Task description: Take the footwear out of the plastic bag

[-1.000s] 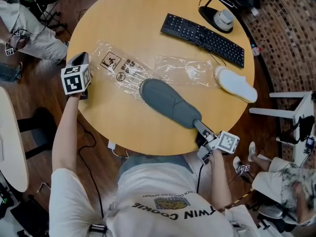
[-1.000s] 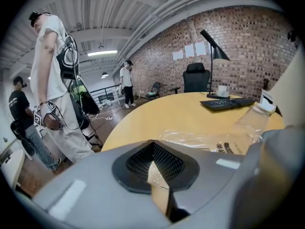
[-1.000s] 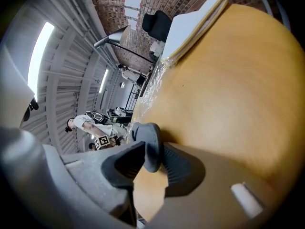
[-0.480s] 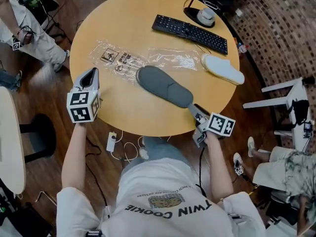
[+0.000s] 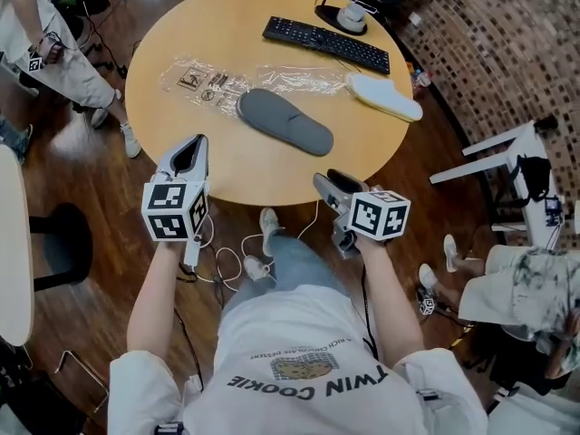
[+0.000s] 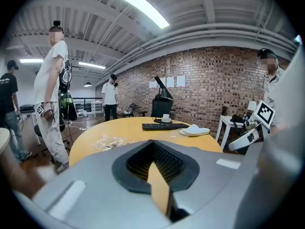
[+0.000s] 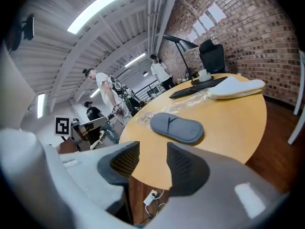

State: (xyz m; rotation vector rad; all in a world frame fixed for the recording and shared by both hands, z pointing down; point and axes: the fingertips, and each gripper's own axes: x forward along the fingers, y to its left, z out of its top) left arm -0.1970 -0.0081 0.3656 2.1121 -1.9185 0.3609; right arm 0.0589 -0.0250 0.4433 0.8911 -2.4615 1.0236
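On the round yellow table [image 5: 172, 125] lies a grey slipper [image 5: 285, 122]. It is out of the bag and lies bare on the wood, near the middle of the table. Just beside its far end is the clear plastic bag [image 5: 204, 82], flat and crinkly, with small black pictures printed on it. I cannot tell if the slipper touches the bag. More clear plastic [image 5: 304, 78] lies next to it, between the grey slipper and a black keyboard [image 5: 326, 43]. A white slipper [image 5: 385, 96] sits close to the table's right edge, well apart from the grey one. Past the keyboard is a round black stand with a white cup on it [image 5: 347, 14].

The person stands at the near side of the table and holds both claws off the table, over the brown wood floor [image 5: 82, 179]. The left gripper [image 5: 194, 145] is by the table's near left edge. Its two black pads meet at the tips, so this claw is closed, and nothing is caught in it. The right gripper [image 5: 324, 181] is by the near right edge and points toward the grey slipper. Its two pads stand apart with a clear gap, so this claw is wide open and empty. Neither claw touches the slipper or the bag.

White shoes [image 5: 267, 223] and some wires lie on the floor under the table edge. Another person in light trousers [image 5: 68, 71] stands off to the left
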